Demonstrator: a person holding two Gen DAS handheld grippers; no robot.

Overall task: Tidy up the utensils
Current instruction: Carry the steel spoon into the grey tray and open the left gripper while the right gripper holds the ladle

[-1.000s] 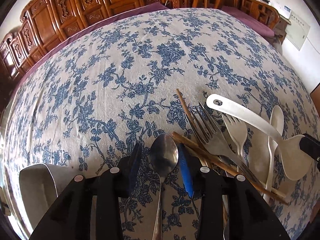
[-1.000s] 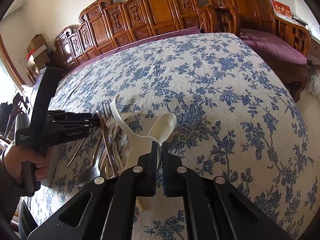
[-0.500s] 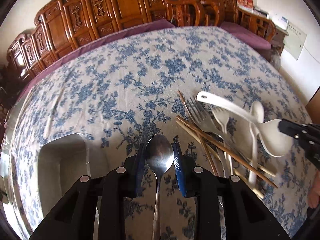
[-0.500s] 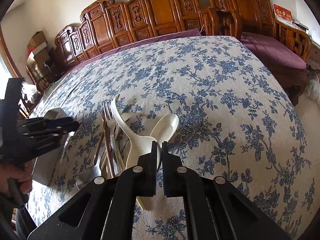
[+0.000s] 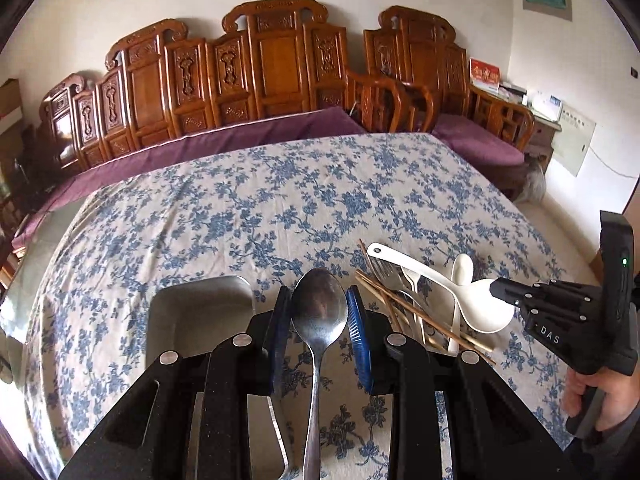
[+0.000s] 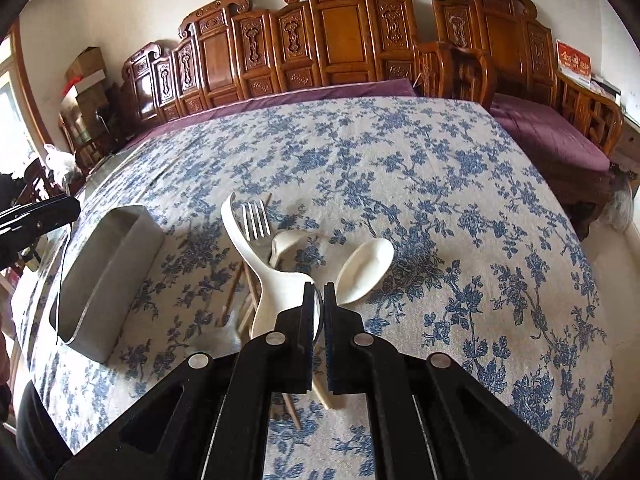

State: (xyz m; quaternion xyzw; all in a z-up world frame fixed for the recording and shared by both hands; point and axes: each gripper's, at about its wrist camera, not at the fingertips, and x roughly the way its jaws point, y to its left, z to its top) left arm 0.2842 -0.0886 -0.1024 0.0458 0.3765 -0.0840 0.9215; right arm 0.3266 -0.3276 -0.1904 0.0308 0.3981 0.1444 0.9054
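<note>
Carved wooden benches [image 5: 276, 68] with purple cushions are lining the wall behind us, and we are working over a broad tabletop [image 5: 280, 184] draped in a blue-flowered cloth. On it, toward our left, a steel bin [image 6: 108, 268] is standing open-topped. Just beside it lies the utensil pile: wooden chopsticks [image 5: 420, 316], a metal fork [image 6: 256, 220], a white spoon [image 6: 366, 264] lying bowl-up a little apart on the right.

We are holding the right claw [image 6: 318, 304] closed on the bowl end of a white rice paddle [image 6: 264, 276], whose handle is pointing away over the fork — in the left wrist view the paddle seems lifted off the pile. The left claw [image 5: 319, 316] is carrying a metal spoon [image 5: 319, 312]; the spoon's handle runs back between the blue pads [image 5: 356, 320], though whether they are actually pressing it or the grip sits further back we cannot tell.

We judge we are in the carrying step: both pieces are picked up, neither is in the bin yet. Next, the left claw needs to be moving left until the spoon is hanging over the bin's opening, tipping it handle or bowl down, then releasing; the paddle follows, and it needs care — it is long.
</note>
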